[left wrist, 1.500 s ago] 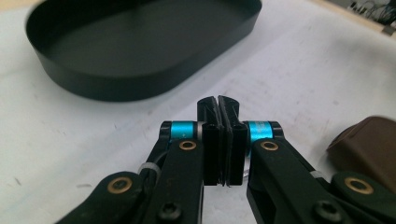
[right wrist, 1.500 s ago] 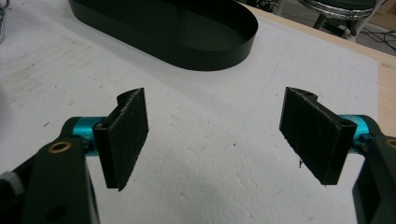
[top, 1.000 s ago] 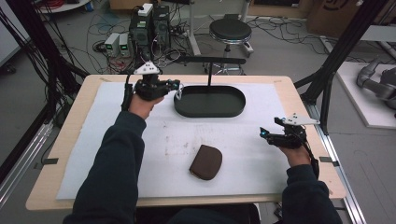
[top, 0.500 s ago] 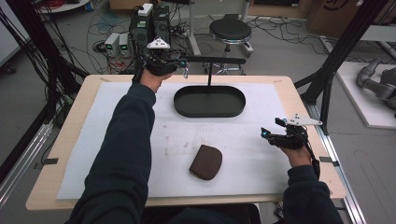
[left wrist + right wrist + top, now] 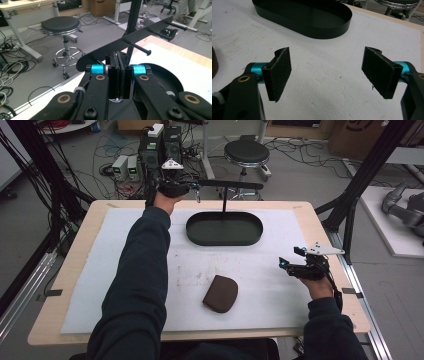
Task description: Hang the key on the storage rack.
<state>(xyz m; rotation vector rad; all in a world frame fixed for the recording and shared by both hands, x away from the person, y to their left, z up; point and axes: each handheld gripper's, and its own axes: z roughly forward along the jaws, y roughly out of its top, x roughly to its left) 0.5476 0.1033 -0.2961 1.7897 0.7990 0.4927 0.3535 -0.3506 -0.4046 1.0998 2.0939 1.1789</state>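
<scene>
Beyond the bench's far edge, the left gripper (image 5: pixel 186 187) reaches out on a stretched arm, jaws pressed together at the black rack bar (image 5: pixel 130 41).
Right gripper (image 5: pixel 295 266) hovers low, jaws wide apart and empty; black oval tray (image 5: pixel 312 17) ahead, brown pouch (image 5: pixel 220 294) off to its left.

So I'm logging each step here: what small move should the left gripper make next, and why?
Probably lift straight up: the left gripper, jaws closed with something thin and dark between them, sits just under the stand's crossbar beside a peg, so a short rise would bring it level.
</scene>
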